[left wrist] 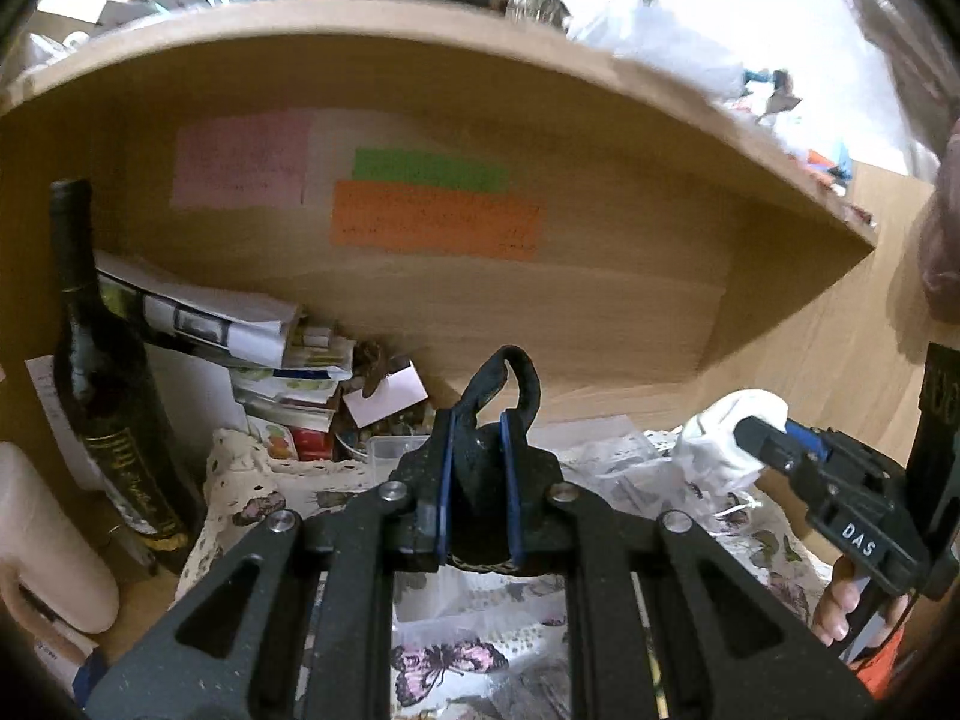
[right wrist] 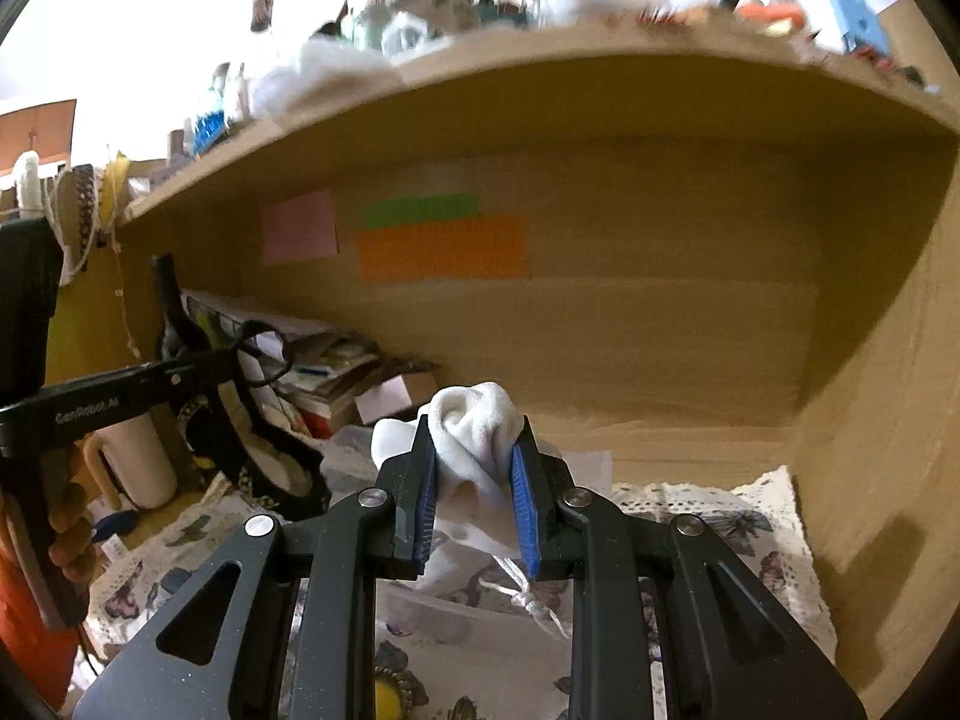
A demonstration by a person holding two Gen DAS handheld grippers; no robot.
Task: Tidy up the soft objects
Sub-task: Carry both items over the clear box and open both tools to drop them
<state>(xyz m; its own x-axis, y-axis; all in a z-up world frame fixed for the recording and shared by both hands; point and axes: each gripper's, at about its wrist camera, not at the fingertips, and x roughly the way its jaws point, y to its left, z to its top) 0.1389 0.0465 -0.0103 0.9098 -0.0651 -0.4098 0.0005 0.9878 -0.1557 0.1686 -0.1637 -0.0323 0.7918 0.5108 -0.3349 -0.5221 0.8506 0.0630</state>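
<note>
A wooden shelf [left wrist: 456, 54] arches across the top of both views, its load of clutter blurred and washed out by light so that little on it can be named. Under it the back panel [right wrist: 660, 300] carries pink [left wrist: 240, 162], green [left wrist: 429, 171] and orange [left wrist: 435, 222] paper notes whose writing is too smeared to read. The surface [right wrist: 708, 438] below is mostly hidden under a butterfly-print lace cloth [right wrist: 750, 516], and its near part is cut off by the tool bodies. At the far left a dark wine bottle [left wrist: 102, 372] stands upright beside a leaning stack of papers and booklets [left wrist: 270, 354]; a pale rounded container [left wrist: 42, 546] at the left edge is only partly in frame. The left tool [left wrist: 478, 480] is pinched on a black fabric piece with patterned trim [left wrist: 504, 384], held above the cloth at the left centre; in the right wrist view the same piece [right wrist: 252, 450] hangs down in a loop from it, and its full shape cannot be made out. The right tool [right wrist: 474, 492] is pinched on a white sock-like bundle [right wrist: 474, 438], held above the cloth right of centre; seen from the left wrist view the bundle [left wrist: 720, 438] bulges out past the fingers [left wrist: 762, 438]. A white knotted string [right wrist: 534, 600] lies on the cloth below it, partly hidden.
</note>
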